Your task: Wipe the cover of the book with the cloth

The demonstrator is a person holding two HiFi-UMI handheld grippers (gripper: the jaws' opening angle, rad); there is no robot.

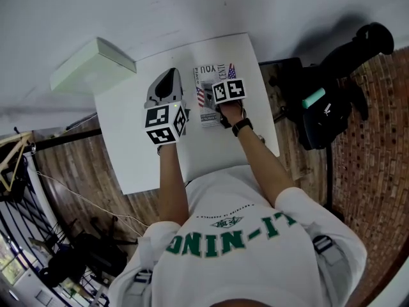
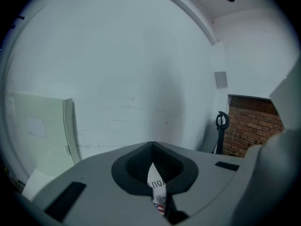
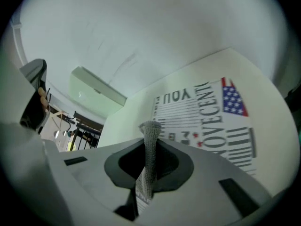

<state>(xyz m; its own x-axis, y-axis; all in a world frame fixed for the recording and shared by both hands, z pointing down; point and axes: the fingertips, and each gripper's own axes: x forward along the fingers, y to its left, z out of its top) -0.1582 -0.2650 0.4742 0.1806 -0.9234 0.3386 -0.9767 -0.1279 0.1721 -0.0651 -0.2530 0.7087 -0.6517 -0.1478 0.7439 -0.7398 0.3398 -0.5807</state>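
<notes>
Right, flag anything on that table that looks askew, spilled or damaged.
Nothing stands out. The book lies flat on the table, with no visible tears or spills. The right gripper pinches the cloth over its cover; the left gripper, jaws together and empty, is beside the book.

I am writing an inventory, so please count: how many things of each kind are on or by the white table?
Grey handheld grippers: 2, the left gripper and the right gripper
Printed book with a flag on its cover: 1
Grey knitted cloth: 1
Pale green flat box: 1
Total: 5
</notes>
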